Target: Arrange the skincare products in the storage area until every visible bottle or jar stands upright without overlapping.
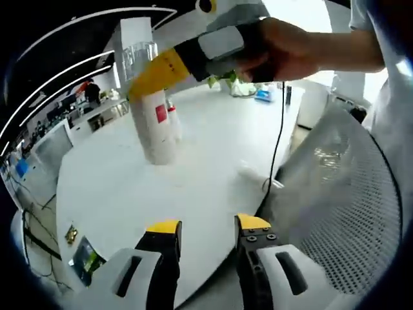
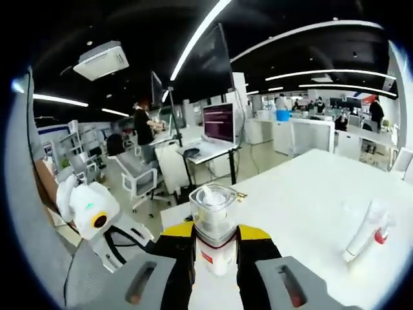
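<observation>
A tall white bottle (image 1: 158, 132) with a clear cap and a small red label stands on the white table (image 1: 193, 187). My right gripper (image 1: 145, 81), held by a person's hand, comes in from the upper right and is shut on its upper part. In the right gripper view the same bottle (image 2: 213, 213) sits between the yellow-tipped jaws of the right gripper (image 2: 215, 234). A slim white tube with a red cap (image 1: 173, 123) stands just behind the bottle, and this tube (image 2: 363, 234) lies off to the right. My left gripper (image 1: 208, 226) hangs open over the table's near edge, holding nothing.
A grey mesh chair back (image 1: 335, 187) stands close on the right, with a black cable (image 1: 277, 135) running down past the table edge. Small items (image 1: 248, 87) lie at the table's far side. Desks, monitors (image 2: 219, 123) and people fill the office beyond.
</observation>
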The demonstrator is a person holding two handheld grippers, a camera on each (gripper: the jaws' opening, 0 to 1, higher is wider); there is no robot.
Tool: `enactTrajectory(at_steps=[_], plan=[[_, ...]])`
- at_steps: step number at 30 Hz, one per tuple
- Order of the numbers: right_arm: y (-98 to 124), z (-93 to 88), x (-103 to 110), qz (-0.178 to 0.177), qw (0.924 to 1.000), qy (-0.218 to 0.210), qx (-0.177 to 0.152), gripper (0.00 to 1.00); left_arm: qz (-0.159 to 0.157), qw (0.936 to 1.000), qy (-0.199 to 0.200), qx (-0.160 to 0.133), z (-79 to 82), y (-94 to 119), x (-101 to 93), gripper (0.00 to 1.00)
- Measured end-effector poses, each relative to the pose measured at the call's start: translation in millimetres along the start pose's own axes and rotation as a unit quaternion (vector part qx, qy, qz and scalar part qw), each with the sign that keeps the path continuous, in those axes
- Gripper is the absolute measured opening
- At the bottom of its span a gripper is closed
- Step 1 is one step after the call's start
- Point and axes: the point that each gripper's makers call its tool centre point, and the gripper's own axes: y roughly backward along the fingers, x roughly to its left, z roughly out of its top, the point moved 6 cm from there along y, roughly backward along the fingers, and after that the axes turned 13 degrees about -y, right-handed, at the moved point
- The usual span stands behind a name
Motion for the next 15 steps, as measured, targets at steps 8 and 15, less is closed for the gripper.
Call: enactTrajectory(at_steps=[8, 15], plan=[[-2, 6.5, -46, -0.058, 0.9980, -0.011, -0.021, 0.17, 0.015, 0.9999, 0.004, 0.007, -3.5, 2, 5.6, 0.24], [-7, -13.9, -83, -0.103, 0.9941, -0.027, -0.023, 0.17, 0.016, 0.9997, 0.008, 0.016, -7.1, 1, 6.8, 0.22]])
